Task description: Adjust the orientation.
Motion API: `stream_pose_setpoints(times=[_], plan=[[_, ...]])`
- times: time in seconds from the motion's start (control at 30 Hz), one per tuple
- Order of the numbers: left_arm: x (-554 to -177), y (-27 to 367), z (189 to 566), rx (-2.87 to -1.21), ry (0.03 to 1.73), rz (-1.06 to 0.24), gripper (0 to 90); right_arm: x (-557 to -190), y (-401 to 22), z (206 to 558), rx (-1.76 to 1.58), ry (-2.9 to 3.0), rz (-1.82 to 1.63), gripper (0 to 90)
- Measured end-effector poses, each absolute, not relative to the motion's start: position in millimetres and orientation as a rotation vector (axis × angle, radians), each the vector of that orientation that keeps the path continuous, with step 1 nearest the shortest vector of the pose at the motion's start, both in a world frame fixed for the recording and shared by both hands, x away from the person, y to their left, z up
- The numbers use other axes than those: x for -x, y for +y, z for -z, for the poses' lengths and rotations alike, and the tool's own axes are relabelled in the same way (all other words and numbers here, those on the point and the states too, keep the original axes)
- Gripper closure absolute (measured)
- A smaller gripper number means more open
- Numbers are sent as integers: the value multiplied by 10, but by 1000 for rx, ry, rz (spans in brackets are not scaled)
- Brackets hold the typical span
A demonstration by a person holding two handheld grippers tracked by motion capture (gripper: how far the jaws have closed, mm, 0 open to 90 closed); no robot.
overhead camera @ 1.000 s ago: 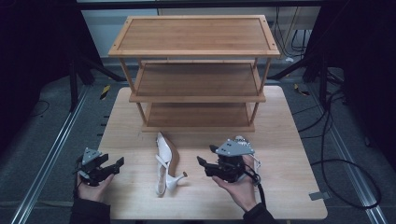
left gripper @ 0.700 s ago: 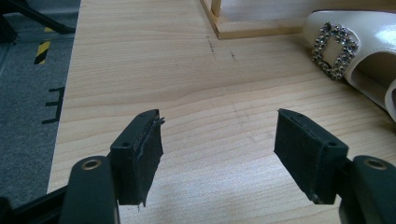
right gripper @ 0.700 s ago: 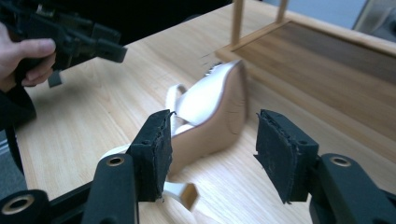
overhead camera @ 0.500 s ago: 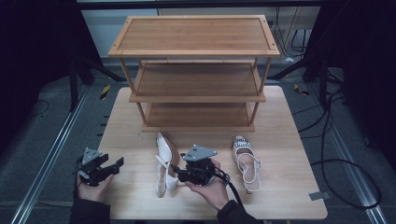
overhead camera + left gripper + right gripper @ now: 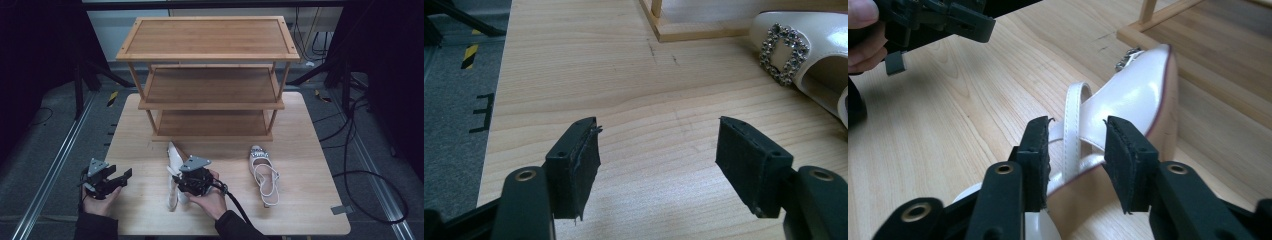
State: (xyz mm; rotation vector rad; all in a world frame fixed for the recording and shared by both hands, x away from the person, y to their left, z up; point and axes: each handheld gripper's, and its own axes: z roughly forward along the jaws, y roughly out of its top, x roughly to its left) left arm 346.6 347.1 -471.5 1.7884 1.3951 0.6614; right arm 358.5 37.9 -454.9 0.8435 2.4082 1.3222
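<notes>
A white slingback shoe [image 5: 173, 156] lies on its side on the table in front of the shelf; its buckle end appears in the left gripper view [image 5: 819, 35]. My right gripper [image 5: 179, 181] has come down over its heel end. Its jaws have just been closing and stand on either side of the heel strap and the back of the shoe [image 5: 1133, 95], with a little gap still showing at the pads [image 5: 1077, 145]. My left gripper [image 5: 123, 176] rests open at the front left of the table, nothing between its jaws [image 5: 656, 150].
A second white shoe [image 5: 263, 175] lies upright on its sole to the right. A three-tier wooden shelf [image 5: 210, 65] stands at the back of the table [image 5: 310, 210]; its foot [image 5: 689, 32] is near the first shoe's toe. Cables trail on the floor to the right.
My right gripper has moved left from beside the second shoe to the shoe lying on its side, lowered over it, and its jaws have narrowed. The left gripper has stayed put.
</notes>
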Motion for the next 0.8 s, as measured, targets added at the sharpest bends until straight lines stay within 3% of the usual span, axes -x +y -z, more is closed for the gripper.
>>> stream_pose_setpoints(times=[0.3,0.6,0.8], plan=[[-3466,3474,4720,-1785,1398,-657,327,-3671,553,4626,-841,2422,-1251,714],[-3470,3471,4724,-1794,1395,-655,331,-3643,614,4614,-806,2424,-1230,721],[-3472,3476,4726,-1792,1397,-657,333,-3659,654,4614,-811,2421,-1200,787]])
